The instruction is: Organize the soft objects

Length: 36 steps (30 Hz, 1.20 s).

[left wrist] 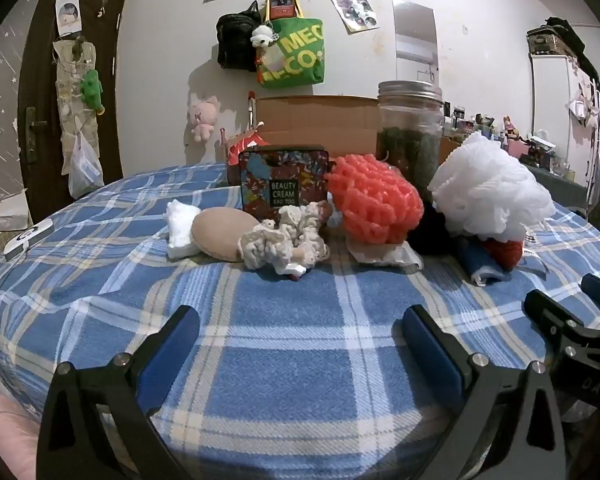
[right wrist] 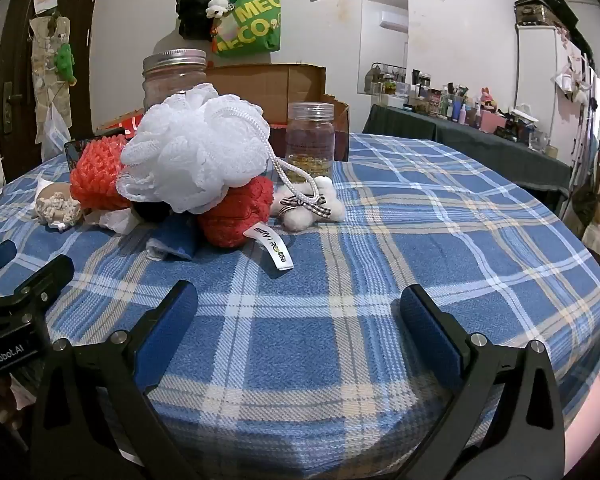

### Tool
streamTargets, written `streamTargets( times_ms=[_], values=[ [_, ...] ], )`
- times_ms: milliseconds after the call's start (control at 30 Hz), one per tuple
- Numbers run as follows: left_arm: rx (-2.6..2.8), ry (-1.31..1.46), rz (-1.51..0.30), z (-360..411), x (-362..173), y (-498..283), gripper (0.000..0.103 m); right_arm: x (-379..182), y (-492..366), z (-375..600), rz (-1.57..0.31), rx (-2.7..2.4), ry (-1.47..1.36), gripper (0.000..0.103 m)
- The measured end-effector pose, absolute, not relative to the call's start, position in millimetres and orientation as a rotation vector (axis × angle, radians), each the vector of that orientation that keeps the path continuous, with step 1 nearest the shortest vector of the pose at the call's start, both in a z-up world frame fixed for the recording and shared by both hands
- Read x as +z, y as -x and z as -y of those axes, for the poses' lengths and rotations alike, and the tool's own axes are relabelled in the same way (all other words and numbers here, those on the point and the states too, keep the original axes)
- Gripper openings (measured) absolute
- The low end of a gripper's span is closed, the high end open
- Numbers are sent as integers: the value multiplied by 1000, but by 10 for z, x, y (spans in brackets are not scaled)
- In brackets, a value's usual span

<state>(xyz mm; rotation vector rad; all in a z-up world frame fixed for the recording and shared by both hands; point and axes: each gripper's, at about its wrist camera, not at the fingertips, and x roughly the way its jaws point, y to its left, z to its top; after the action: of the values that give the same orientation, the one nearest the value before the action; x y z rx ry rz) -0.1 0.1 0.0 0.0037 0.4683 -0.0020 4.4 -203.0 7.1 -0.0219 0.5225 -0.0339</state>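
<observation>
1. Blue plaid cloth (left wrist: 292, 320) covers the surface in a cluttered bedroom; bags hang on the back wall and an open cardboard box (left wrist: 315, 124) stands behind the pile
2. Every soft thing sits in one loose heap, none sorted apart or visibly in the box, so I judge the task barely begun
3. White loofah (right wrist: 192, 152) rides on top, leaning on the orange loofah (left wrist: 373, 204) and resting on a red knit (right wrist: 236, 212) with a white tag
4. Below them lie a blue cloth (right wrist: 176, 236) and something black I cannot make out
5. Toward the left of the heap are a cream scrunchie (left wrist: 288, 236), a tan puff (left wrist: 224, 236) and a white foam lump (left wrist: 182, 224), all touching or just beside each other
6. On the far side a small plush with a checked bow (right wrist: 307, 204) lies beside a small jar (right wrist: 309, 140)
7. Hard things mix in: a tin (left wrist: 282, 182) and a big jar (left wrist: 409, 132) stand just behind the heap
8. Left gripper (left wrist: 300, 336) has its fingers wide apart, holding nothing, over bare cloth near the scrunchie
9. Right gripper (right wrist: 298, 320) likewise has its fingers spread and empty, short of the red knit
10. Left to do, as I judge it: everything, each piece lifted out and placed
</observation>
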Motion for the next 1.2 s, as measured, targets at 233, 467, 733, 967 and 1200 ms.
streamTargets(
  times_ms=[233,467,733,967,1200],
  values=[
    [0,-7,-471,6,3,3,103,69,-42,2030,-522,-34,25,103],
    [3,-8,-471,21,11,7,103,68,-41,2031,-520,-35,24,103],
    [-2,-4,-472,-1,0,0,103,66,-40,2033,-519,-34,24,103],
    [-2,-4,-472,0,0,0,103,65,-41,2034,-520,-34,23,103],
    [-2,-4,-472,-1,0,0,103,64,-41,2036,-519,-34,22,103]
  ],
)
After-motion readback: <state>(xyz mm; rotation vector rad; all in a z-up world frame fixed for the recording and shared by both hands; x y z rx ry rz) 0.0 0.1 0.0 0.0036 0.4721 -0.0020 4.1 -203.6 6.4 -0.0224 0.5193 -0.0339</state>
